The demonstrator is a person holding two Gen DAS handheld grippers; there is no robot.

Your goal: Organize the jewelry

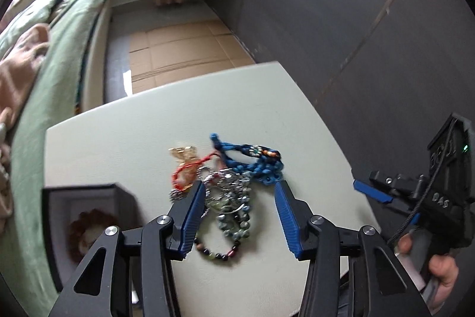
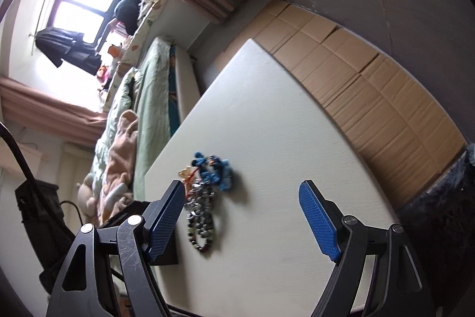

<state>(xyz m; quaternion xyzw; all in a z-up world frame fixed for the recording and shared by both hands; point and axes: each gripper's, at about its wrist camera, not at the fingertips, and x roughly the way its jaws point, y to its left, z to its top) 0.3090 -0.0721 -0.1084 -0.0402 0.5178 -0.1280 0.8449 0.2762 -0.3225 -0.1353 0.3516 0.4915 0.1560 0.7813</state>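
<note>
Now, the pile: a tangle of jewelry lies on the pale surface, about midway across it and nearer the near edge than the far one.
Left gripper: over the heap, pointing steeply down; fingers stand partly open, either side of the beads, pressing on nothing that I can see.
Right gripper: wide open, empty, hovering above bare surface, with the heap just beside its left finger.
Blue braided cord bracelet: on the far side of the heap; soft, floppy, light, I reckon. It should pinch easily anywhere along the braid, and the knotted end looks the freest part.
Grey-green bead bracelet: hard round beads, likely slick; best closed across the strand, not on a single bead, or it may squirt out.
Dark bead bracelet: nearest the near edge, lying mostly clear of the rest, so it looks the easiest first pick.
Silver metal piece: in the middle, interlocked; stiff links could snag the neighbours.
Red cord: thin, threaded through the amber charm; expect both to come up together.
Box: dark and open at the left edge, with a reddish-brown bead bracelet already inside.
Risk: lifting one strand may drag the whole cluster.
</note>
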